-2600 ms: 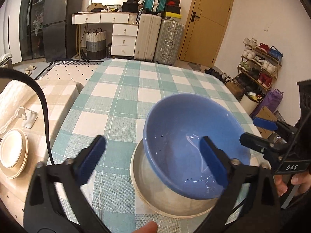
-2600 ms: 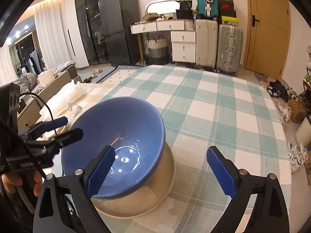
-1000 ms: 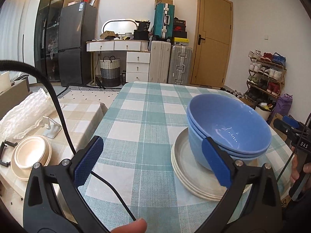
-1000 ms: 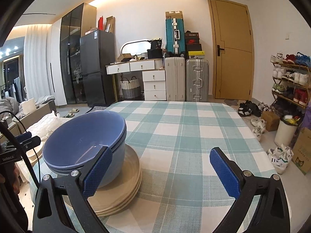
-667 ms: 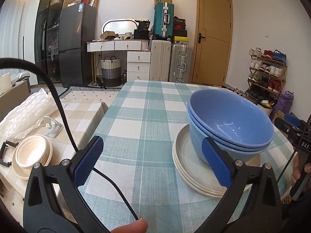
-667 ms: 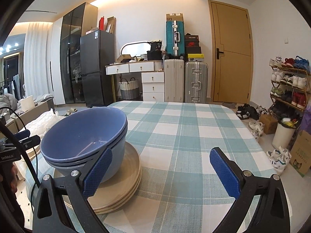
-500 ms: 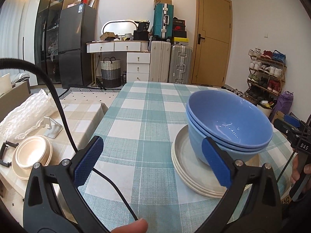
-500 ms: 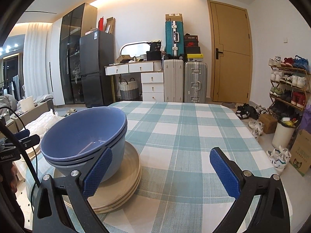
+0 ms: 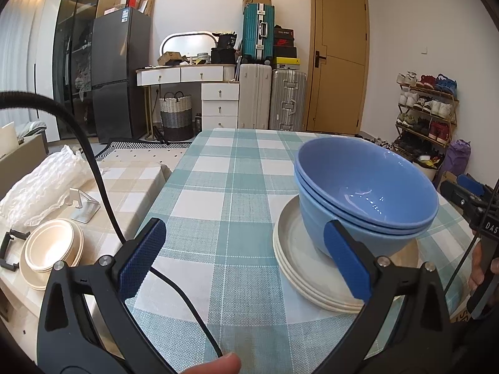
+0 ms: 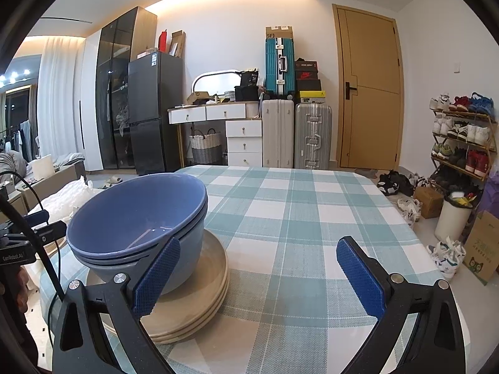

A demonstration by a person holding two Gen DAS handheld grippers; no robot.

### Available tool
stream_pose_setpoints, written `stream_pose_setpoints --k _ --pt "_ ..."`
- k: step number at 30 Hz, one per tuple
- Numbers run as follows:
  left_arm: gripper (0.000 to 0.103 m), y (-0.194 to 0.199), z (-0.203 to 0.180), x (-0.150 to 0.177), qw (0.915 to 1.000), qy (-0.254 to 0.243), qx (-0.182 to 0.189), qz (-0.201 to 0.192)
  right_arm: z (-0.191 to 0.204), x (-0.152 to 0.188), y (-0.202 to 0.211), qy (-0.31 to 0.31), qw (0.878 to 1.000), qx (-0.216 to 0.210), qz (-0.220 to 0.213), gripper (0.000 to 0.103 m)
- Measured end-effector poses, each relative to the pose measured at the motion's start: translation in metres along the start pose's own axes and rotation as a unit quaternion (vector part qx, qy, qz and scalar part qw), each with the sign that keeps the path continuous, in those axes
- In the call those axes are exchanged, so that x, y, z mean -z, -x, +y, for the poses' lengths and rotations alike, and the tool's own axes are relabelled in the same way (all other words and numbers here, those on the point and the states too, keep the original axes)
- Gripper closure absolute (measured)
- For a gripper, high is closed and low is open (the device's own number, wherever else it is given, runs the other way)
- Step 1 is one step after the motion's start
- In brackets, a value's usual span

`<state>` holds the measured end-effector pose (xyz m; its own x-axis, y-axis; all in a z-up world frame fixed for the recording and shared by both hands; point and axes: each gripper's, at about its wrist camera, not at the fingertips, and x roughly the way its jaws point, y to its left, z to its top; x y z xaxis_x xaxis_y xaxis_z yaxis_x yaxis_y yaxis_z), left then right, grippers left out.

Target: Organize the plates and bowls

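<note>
Both the left gripper (image 9: 246, 258) and right gripper (image 10: 259, 274) gape empty, so withdraw them level, clear of the nested glossy blue ceramic bowls (image 9: 365, 193) resting at three o'clock on stacked round cream plates (image 9: 299, 268).

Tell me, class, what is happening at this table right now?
A person holds a two-finger gripper in each hand. Both the left gripper and the right gripper are open and hold nothing. On the checked tablecloth, nested blue bowls sit on a stack of beige plates. More cream dishes wait on a lower surface beside the table.
</note>
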<state>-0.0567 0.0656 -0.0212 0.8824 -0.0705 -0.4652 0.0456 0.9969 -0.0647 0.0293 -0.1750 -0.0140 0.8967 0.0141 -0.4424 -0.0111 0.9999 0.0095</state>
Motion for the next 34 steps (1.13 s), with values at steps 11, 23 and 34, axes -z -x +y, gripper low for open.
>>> stream_pose_setpoints --k 11,23,34 --pt "0.002 0.0009 0.0032 0.0007 1.0 0.002 0.004 0.001 -0.0001 0.0006 0.0048 -0.001 1.0 0.0 -0.006 0.001" --pt "0.002 0.0009 0.0061 0.0021 1.0 -0.001 0.004 0.0 0.0029 0.0003 0.0049 -0.002 1.0 0.0 -0.008 0.001" --pt "0.002 0.002 0.0102 0.0051 0.9999 0.008 0.011 -0.003 0.0051 0.0004 0.0048 -0.002 1.0 -0.002 -0.007 0.001"
